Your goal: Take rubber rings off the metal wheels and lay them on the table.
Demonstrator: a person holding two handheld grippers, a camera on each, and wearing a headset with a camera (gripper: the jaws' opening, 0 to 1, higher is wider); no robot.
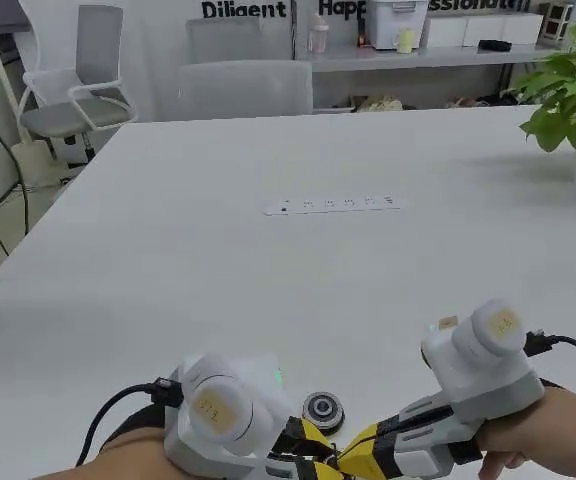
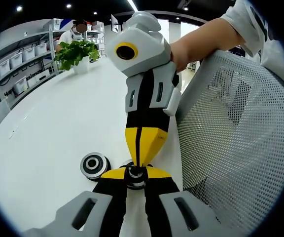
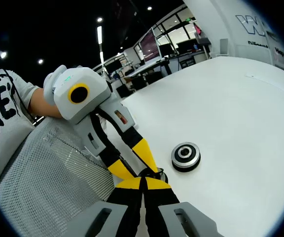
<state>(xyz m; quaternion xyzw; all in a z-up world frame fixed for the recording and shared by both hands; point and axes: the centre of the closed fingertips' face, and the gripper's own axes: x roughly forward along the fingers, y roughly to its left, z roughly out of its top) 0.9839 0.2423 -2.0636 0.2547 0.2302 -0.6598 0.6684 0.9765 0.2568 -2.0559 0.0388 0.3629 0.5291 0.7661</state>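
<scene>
Left gripper view has your left gripper [image 2: 136,173] fingers closed around a metal wheel [image 2: 136,178], just beside the loose wheel [image 2: 94,164] lying on the white table [image 2: 58,113]. Your right gripper [image 2: 141,159] meets it tip to tip, fingers pressed together at the held wheel's rim; what they pinch you cannot tell. A potted plant [image 2: 75,52] stands well beyond the loose wheel.

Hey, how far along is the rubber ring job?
Nothing looks done yet. In hand: the left gripper clamps one wheel while the right gripper, jaws shut, meets its rim. Remaining: the other wheel sits on the table with its black ring on.
</scene>
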